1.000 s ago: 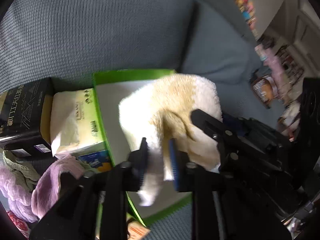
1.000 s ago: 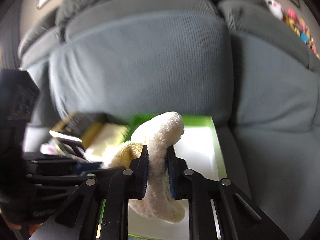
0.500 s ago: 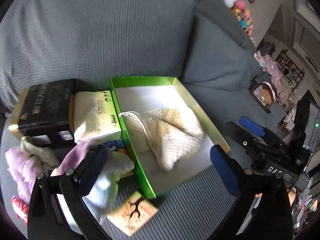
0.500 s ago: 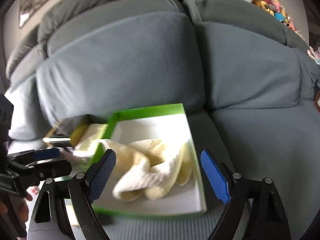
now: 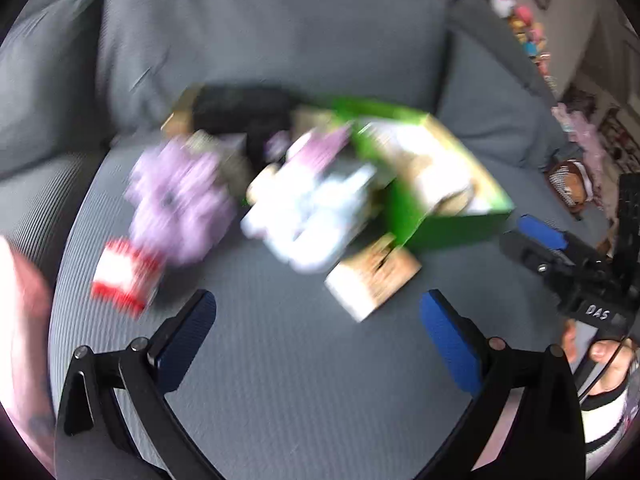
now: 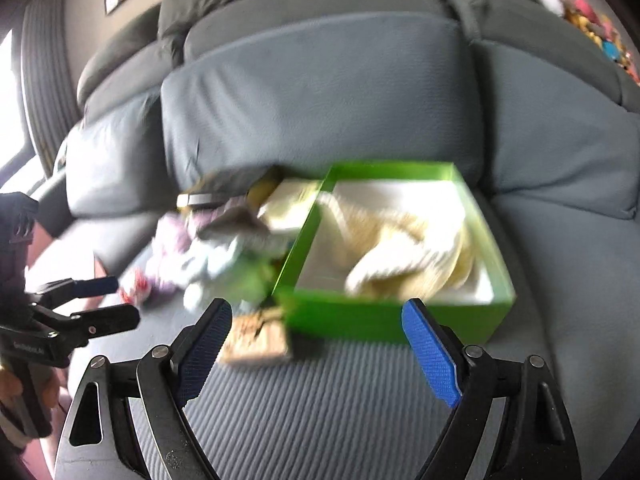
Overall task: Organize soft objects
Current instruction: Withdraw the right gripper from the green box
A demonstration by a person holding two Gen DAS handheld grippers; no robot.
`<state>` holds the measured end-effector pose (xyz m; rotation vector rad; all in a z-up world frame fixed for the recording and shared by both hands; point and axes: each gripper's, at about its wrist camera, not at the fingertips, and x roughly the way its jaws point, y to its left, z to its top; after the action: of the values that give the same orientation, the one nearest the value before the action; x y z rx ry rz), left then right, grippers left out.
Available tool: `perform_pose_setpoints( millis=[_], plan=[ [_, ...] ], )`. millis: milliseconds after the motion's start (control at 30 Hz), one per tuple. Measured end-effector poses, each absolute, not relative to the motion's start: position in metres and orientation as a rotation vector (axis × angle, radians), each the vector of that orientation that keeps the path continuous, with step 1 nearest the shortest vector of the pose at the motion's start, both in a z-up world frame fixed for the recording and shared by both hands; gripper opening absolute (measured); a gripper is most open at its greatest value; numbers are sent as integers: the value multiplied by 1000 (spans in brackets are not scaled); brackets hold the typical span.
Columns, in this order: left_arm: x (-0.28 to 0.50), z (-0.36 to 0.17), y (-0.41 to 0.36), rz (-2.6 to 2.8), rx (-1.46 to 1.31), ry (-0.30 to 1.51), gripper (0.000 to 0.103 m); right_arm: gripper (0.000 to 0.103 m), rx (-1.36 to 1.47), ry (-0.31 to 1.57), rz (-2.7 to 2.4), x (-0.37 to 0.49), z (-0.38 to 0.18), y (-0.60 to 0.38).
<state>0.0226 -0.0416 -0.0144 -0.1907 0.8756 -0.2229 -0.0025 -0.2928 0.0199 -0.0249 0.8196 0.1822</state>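
You are standing between two picks. Your left gripper (image 5: pixel 316 314) is hanging with its jaws wide apart and nothing between them, low in the centre of its own frame over bare sofa cushion (image 5: pixel 280 380). Your right gripper (image 6: pixel 316 344) is likewise spread wide and carrying nothing, low in the centre of its view.

The cream towel (image 6: pixel 404 248) is lying crumpled inside the green box (image 6: pixel 384 320), which is sitting right of centre in the right wrist view and upper right of centre in the left one. So that piece looks dealt with, in my judgement.

What is waiting is the loose heap to the left of the box: a purple fluffy cloth (image 5: pixel 180 204) at left of centre in the left wrist frame, a pale white-and-blue bundle (image 5: pixel 312 216) beside it touching the box wall, and a red-and-white item (image 5: pixel 124 276) nearer the lower left. A tan card-like packet (image 5: pixel 372 276) is lying just in front of the box. Both views are smeared by motion, so finer detail of the heap cannot be told.

Your next move calls for picking one soft piece, likely the pale bundle or the purple cloth, and lowering the open left jaws over a raised fold, keeping clear of the black carton (image 5: pixel 240 112) at upper centre and the packet.
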Motion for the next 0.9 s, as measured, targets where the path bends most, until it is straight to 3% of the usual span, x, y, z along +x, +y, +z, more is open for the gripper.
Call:
perform_pose_setpoints(
  millis=[333,900],
  plan=[
    [-17,-49,13,-131,-358,925,102,87,-58,938,232,-18,-27,-252],
    [0,-52,-6,-158,-335,960,102,87,-138,977,241,-10,-38,-255]
  ],
)
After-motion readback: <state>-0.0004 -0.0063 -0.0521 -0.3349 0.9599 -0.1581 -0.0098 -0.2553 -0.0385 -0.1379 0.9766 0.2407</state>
